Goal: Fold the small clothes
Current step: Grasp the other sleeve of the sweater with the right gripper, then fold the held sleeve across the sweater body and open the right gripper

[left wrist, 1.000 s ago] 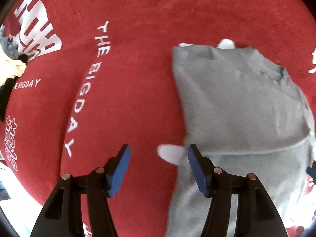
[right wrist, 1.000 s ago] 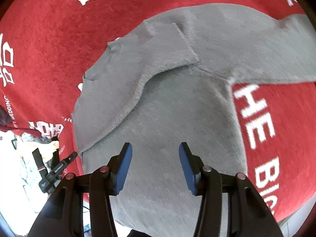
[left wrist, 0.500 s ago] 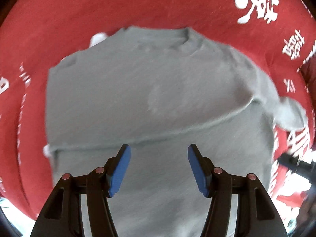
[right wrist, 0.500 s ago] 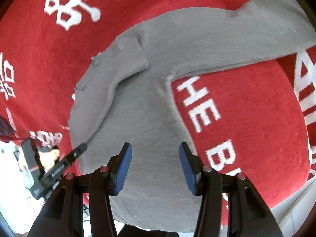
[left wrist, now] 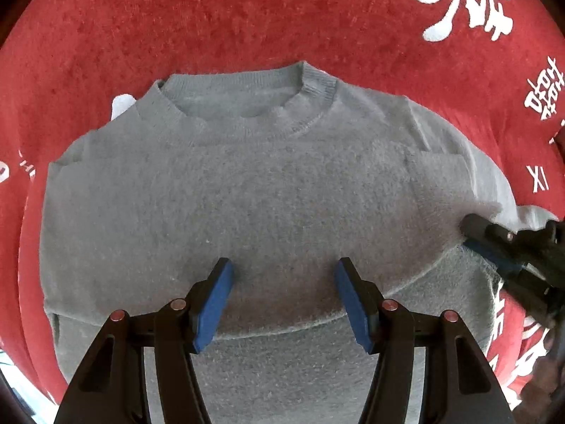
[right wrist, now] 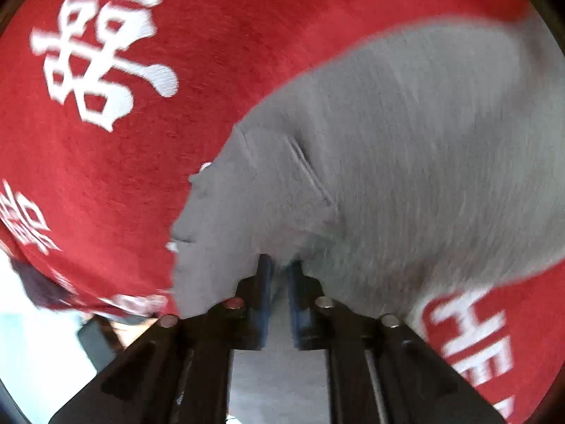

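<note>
A small grey knit sweater (left wrist: pixel 268 205) lies on a red cloth, collar at the far side, with one sleeve folded across its chest. My left gripper (left wrist: pixel 282 282) is open and empty, just above the folded sleeve's edge at the sweater's middle. My right gripper (right wrist: pixel 280 268) is shut on a fold of the grey sweater (right wrist: pixel 406 162) at its side edge. It also shows in the left wrist view (left wrist: pixel 473 236), at the sweater's right edge. The right wrist view is blurred.
The red cloth (left wrist: pixel 247 17) with white lettering covers the table all around the sweater. Large white characters (right wrist: pixel 102 46) are printed beyond the sweater. The table edge and a pale floor (right wrist: pixel 35 346) lie at the right wrist view's lower left.
My left gripper swung from the sweater's side to face its front. My right gripper moved in to the sweater's side edge and closed on the fabric.
</note>
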Tool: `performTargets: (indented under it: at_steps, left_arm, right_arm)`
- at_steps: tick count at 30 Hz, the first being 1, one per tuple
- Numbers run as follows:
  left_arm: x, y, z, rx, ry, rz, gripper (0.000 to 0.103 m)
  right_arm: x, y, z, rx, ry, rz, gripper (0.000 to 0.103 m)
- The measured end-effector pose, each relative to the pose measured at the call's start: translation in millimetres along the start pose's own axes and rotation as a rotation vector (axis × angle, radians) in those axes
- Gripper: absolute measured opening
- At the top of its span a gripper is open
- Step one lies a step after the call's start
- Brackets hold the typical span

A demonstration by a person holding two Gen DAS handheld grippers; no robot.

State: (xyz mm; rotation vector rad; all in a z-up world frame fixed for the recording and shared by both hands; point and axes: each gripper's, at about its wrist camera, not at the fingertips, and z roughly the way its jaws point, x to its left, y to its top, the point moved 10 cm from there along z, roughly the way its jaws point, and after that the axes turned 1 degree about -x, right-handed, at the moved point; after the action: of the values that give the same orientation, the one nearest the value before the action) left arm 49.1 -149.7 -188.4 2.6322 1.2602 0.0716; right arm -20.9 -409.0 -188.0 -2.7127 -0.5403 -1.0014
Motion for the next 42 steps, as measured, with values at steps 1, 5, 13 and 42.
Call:
performTargets:
  at_steps: [1,5,13,42]
  left_arm:
    - [-1.3,-0.4,0.1,-0.003,-0.004,0.000,0.067]
    - [-1.7,-1.4,2.2,0.005,-0.005,0.007,0.067]
    - [-4.5,-1.7,3.5,0.014,0.006,0.023,0.067]
    - [-193.0,29.5,4.7,-0.034,-0.090,0.173,0.067]
  right_arm:
    - [1.1,2.3,-1.1,-0.006,-0.048,-0.050,0.010]
    - [-12.0,0.7,-11.2,0.008,-0.154,-0.133,0.010]
    - [-57.3,-19.8,-74.0,-0.010,-0.076,-0.050,0.035]
    - [-227.0,98.6,-189.7,-0.425,0.288,0.478,0.046]
